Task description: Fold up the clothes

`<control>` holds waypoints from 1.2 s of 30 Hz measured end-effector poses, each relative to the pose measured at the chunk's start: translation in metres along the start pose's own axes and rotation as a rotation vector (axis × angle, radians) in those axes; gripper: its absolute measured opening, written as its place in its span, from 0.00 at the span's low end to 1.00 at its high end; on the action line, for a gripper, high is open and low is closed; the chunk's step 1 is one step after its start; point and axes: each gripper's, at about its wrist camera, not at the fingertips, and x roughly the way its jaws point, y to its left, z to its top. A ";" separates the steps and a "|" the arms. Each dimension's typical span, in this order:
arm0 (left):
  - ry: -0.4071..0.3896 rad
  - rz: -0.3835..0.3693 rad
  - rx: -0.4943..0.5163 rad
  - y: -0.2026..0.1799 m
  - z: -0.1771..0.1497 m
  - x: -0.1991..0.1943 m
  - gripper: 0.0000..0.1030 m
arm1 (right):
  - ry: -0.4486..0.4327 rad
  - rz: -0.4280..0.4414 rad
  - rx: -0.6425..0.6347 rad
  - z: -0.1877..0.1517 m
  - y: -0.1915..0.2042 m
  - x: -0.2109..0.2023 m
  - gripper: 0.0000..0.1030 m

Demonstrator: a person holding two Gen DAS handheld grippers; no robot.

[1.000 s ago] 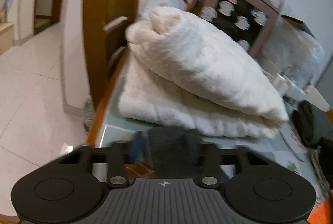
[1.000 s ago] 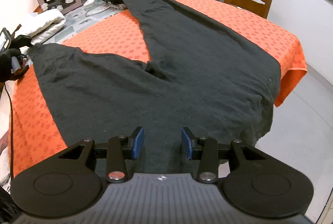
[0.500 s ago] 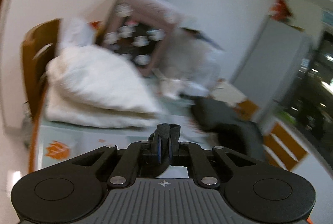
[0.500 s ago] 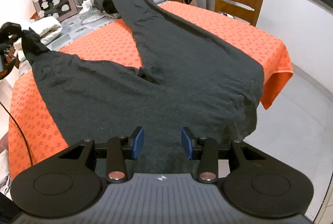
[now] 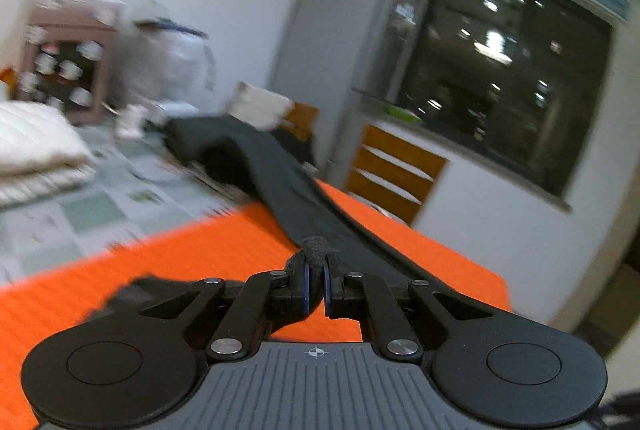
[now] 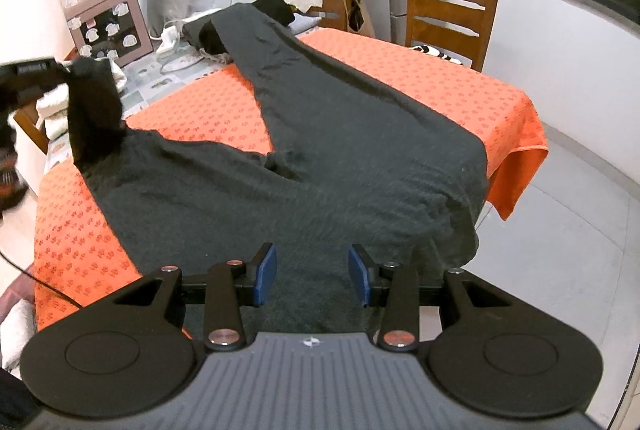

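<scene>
Lifting one trouser leg's end off the orange cloth (image 6: 400, 70) now, left gripper (image 5: 316, 280) clamping it; swinging toward the other leg. Trousers (image 6: 320, 158) lying mostly spread, halving barely underway. Right gripper (image 6: 312, 272) hovering wide, empty.

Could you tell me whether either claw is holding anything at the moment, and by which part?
The left claw grips the dark trousers by one leg's cuff end, lifted off the table. The right claw is open, holding nothing.
</scene>
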 end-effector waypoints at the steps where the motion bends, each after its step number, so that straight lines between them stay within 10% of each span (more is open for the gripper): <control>1: 0.018 -0.019 0.005 -0.011 -0.007 0.000 0.09 | -0.001 0.002 0.005 0.000 -0.001 -0.001 0.44; 17: 0.275 -0.331 0.190 -0.111 -0.099 0.012 0.11 | 0.026 0.037 0.104 -0.004 -0.018 0.003 0.44; 25: 0.376 -0.401 0.232 -0.109 -0.119 0.006 0.36 | 0.067 0.106 0.189 -0.010 -0.027 0.018 0.44; 36: 0.335 -0.094 0.178 -0.028 -0.091 0.003 0.42 | 0.148 0.231 0.211 -0.010 -0.009 0.077 0.33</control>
